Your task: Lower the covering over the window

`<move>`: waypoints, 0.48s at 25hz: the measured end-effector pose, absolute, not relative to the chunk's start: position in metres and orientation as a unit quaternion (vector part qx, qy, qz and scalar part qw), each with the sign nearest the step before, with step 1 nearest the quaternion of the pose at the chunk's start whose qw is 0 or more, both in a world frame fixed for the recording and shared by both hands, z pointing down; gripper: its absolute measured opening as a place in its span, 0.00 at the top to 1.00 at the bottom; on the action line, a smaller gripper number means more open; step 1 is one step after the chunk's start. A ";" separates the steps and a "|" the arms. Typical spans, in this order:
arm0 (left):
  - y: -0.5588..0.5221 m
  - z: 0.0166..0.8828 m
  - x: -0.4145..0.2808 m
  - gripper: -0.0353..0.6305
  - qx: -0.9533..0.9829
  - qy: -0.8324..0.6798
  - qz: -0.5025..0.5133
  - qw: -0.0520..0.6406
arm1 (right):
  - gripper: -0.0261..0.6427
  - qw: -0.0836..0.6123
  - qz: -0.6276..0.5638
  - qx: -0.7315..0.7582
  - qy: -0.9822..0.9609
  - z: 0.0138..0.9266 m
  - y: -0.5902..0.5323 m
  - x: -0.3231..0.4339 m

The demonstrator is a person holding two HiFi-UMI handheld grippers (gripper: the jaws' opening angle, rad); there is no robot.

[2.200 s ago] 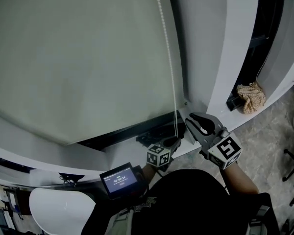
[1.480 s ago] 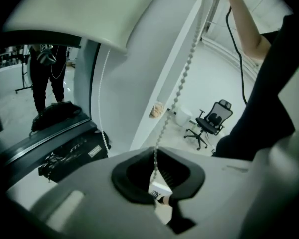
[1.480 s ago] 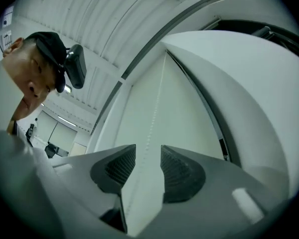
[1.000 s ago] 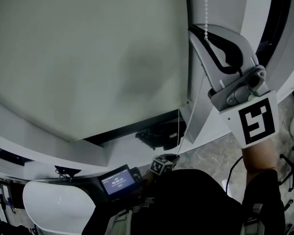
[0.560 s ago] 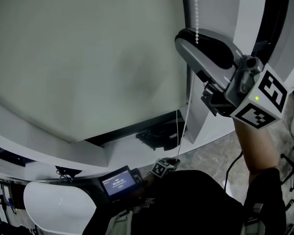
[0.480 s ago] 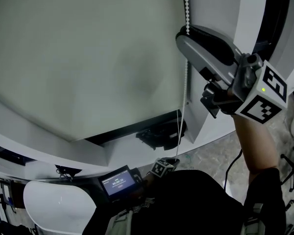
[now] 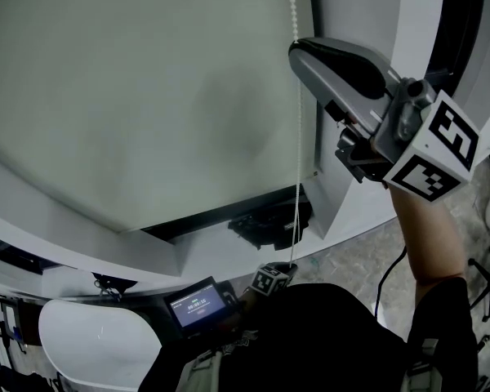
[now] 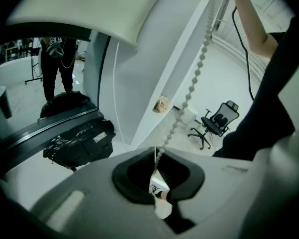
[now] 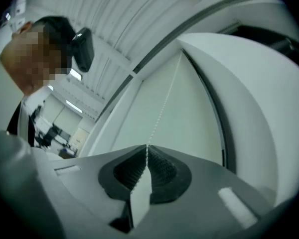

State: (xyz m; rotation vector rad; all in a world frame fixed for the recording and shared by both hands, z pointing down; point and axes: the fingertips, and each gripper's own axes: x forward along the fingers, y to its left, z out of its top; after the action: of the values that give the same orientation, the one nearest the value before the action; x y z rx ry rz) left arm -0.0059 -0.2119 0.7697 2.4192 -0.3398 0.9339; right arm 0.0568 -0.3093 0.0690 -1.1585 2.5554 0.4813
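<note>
The pale grey-green roller blind (image 7: 147,96) fills the upper left of the head view, and its bottom bar ends above a dark strip of window. A white bead chain (image 7: 299,137) hangs beside its right edge. My right gripper (image 7: 298,49) is raised high and shut on the chain. In the right gripper view the ribbed pads (image 9: 157,166) of the right gripper (image 9: 146,147) pinch the chain, which runs on up along the blind (image 9: 189,118). My left gripper (image 7: 287,266) sits low by the sill, shut on the chain's lower end. In the left gripper view the beads (image 8: 192,88) rise from the left gripper (image 8: 156,156).
A black bag (image 8: 79,141) lies on the sill (image 7: 327,239) below the blind. A small screen device (image 7: 200,305) sits by my body. A white pillar (image 7: 392,23) stands right of the window. An office chair (image 8: 217,123) and a crumpled cloth (image 8: 163,103) lie further off.
My right gripper rose from sill level to high on the chain, then rolled and shifted slightly left with it. The left gripper stayed low on the chain.
</note>
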 end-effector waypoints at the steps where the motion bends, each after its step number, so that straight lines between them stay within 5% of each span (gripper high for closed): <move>1: -0.218 0.771 -0.009 0.93 0.890 -0.140 0.346 0.262 | 0.94 0.119 0.200 -0.421 0.877 0.073 -0.310 0.059; 6: -0.231 0.761 -0.024 0.92 0.894 -0.178 0.315 0.265 | 0.94 -0.085 0.265 -0.447 0.850 0.177 -0.321 0.044; 9: -0.248 0.735 -0.031 0.77 0.913 -0.196 0.255 0.249 | 0.94 -0.109 0.195 -0.484 0.846 0.266 -0.330 0.063; 12: -0.277 0.690 -0.035 0.89 0.929 -0.224 0.193 0.223 | 0.94 -0.124 0.150 -0.530 0.825 0.333 -0.334 0.087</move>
State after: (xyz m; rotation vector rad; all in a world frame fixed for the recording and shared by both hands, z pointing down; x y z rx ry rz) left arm -0.0348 -0.2775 0.6905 2.5641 -0.6192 0.5342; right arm 0.0868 -0.3337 0.3333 -1.8104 2.8193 0.5125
